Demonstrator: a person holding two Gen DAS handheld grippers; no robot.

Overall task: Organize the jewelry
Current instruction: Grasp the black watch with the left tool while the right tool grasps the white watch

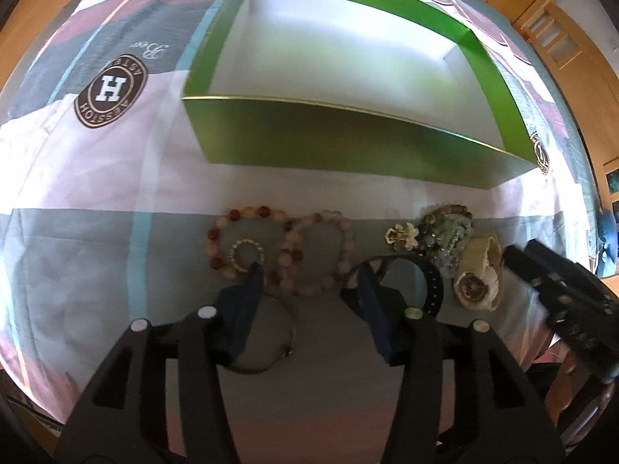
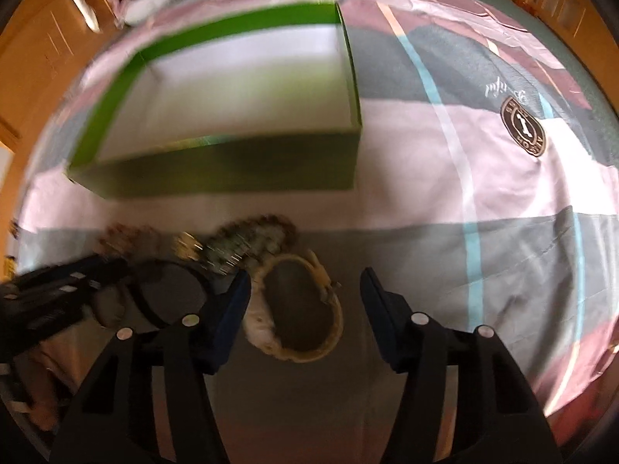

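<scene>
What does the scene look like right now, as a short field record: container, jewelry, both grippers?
container: open green cardboard box, white inside, nothing visible in it
surface: patterned bedsheet
jewelry: two pink-and-red beaded bracelets, small gold ring, black watch, cream watch, all outside the box
left gripper: open, over the bracelets
right gripper: open, around the cream watch

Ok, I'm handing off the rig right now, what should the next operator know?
Left gripper: open, empty, low over the two bead bracelets and the black watch.
Right gripper: open, empty, astride the cream watch.
Green box: open on the bedsheet behind the row of jewelry; nothing visible inside.
Gold brooch and green bead bundle lie between the bracelets and the cream watch.
Done: nothing boxed.
Left: every piece; the cream watch looks easiest first.
</scene>
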